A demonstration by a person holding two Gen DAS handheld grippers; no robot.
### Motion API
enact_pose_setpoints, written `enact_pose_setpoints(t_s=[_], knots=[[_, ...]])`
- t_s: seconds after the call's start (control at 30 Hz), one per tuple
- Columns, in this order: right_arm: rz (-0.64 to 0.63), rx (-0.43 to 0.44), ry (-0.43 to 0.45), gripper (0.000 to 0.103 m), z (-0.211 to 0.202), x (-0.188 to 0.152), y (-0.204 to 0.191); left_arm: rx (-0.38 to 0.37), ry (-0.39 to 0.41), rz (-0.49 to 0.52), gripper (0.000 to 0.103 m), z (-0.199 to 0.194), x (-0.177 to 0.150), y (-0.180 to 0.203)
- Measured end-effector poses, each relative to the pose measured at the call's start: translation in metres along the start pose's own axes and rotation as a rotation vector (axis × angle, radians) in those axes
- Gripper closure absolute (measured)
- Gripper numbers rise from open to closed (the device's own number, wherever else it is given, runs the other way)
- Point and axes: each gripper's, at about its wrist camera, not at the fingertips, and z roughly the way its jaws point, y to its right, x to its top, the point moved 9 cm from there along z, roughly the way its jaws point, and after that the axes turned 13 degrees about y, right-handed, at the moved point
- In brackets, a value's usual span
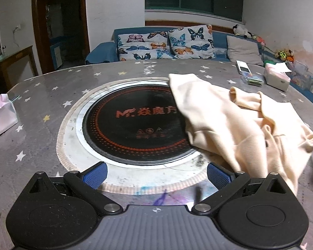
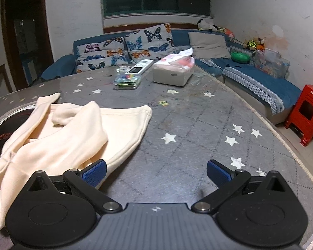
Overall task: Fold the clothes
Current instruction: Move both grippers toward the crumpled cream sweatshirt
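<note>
Cream garment (image 2: 73, 137), soft and limp, lies crumpled on the table (image 2: 187, 125) partly over its round hotplate (image 1: 133, 123); we hold both grippers' (image 1: 156, 174) (image 2: 156, 173) jaws wide open, empty, and would pinch a hem corner.

Cream garment (image 1: 235, 125) crumpled, perhaps partly over the round cooktop (image 1: 135, 125).

"MF 焱魔方" on hotplate (image 1: 135, 123)
</note>
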Motion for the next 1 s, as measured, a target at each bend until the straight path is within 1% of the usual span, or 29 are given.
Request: enact_pose_setpoints(t_s=[0.5, 1.0], knots=[[-0.005, 0.069, 0.023, 0.000, -0.032, -0.001, -0.016, -0.053, 0.009, 0.008, 0.000, -0.019, 0.003, 0.026], [-0.004, 0.107, 0.035, 0.000, -0.056, -0.008, -0.029, -0.070, 0.013, 0.007, 0.000, -0.034, 0.003, 0.038]])
